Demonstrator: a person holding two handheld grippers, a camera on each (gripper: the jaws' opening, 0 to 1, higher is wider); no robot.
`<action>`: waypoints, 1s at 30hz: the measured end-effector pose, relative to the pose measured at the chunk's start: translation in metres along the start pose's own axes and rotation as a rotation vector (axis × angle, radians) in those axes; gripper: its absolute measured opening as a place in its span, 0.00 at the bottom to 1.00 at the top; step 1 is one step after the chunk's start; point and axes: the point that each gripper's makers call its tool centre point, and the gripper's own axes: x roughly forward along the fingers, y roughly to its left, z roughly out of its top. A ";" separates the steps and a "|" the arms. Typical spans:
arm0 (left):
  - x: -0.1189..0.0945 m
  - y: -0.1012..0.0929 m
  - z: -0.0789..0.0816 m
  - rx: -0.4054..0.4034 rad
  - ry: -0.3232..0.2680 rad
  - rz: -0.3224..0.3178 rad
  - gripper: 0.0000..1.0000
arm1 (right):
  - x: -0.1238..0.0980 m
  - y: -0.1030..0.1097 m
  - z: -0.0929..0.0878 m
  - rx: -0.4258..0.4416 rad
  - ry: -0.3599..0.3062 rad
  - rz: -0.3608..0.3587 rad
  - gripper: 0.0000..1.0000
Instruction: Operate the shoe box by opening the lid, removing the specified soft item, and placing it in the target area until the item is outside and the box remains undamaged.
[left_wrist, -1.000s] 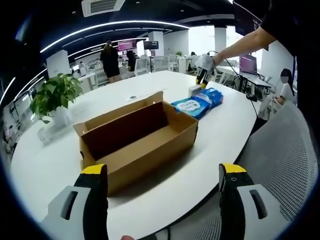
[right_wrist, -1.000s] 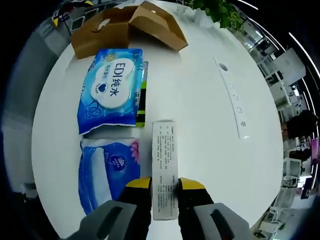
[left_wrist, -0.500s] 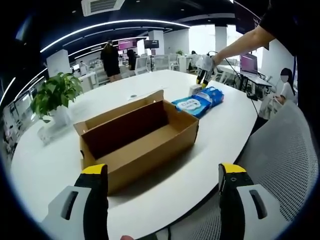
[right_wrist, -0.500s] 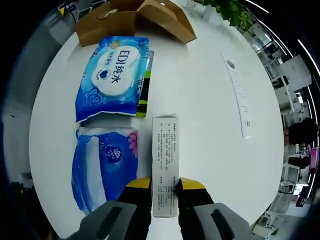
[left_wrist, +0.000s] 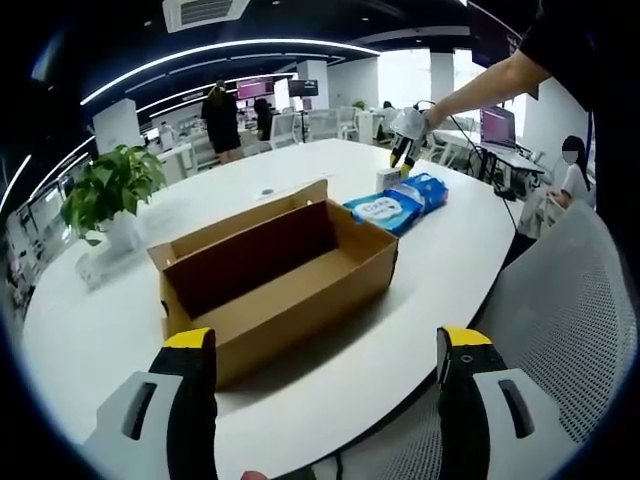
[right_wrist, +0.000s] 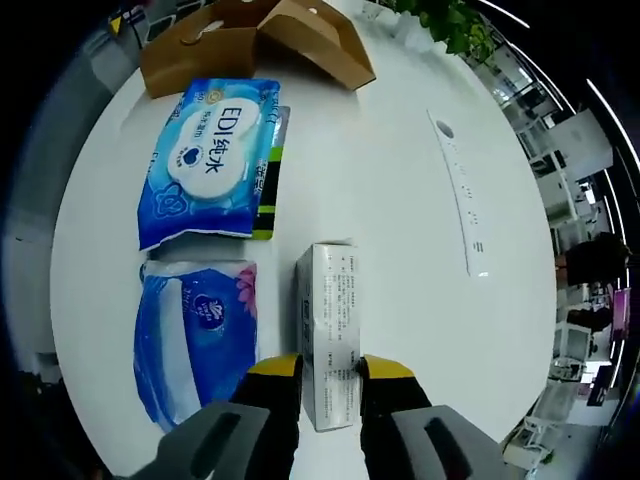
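- The shoe box (left_wrist: 270, 285) sits open on the white table (left_wrist: 90, 330), its lid flap standing up along the far side and its inside looking bare. It is thin brown card, so I'd judge it light and easy to dent or slide if pushed.
- The right tongs (right_wrist: 323, 375) are closed on the near end of a small white carton (right_wrist: 330, 330), gripping its two long sides. The carton looks stiff and light; a hard squeeze could crush it.
- Just beside it lie two soft packs: a dark blue tissue pack (right_wrist: 195, 335) and a light blue wipes pack (right_wrist: 212, 160) nearer the box. Both look squashy and slippery in their film wrap, best pinched across the middle.
- The left tongs (left_wrist: 325, 395) hang open and empty, near the box.
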 end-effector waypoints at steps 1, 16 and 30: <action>0.000 0.000 0.000 0.000 0.001 0.000 0.95 | -0.001 0.001 0.001 0.000 0.002 -0.002 0.19; 0.000 0.003 -0.002 0.001 0.002 0.008 0.94 | 0.000 -0.003 0.003 -0.043 0.014 -0.021 0.16; 0.000 0.003 -0.001 -0.002 0.002 0.008 0.94 | -0.002 -0.001 0.004 -0.050 0.007 -0.004 0.16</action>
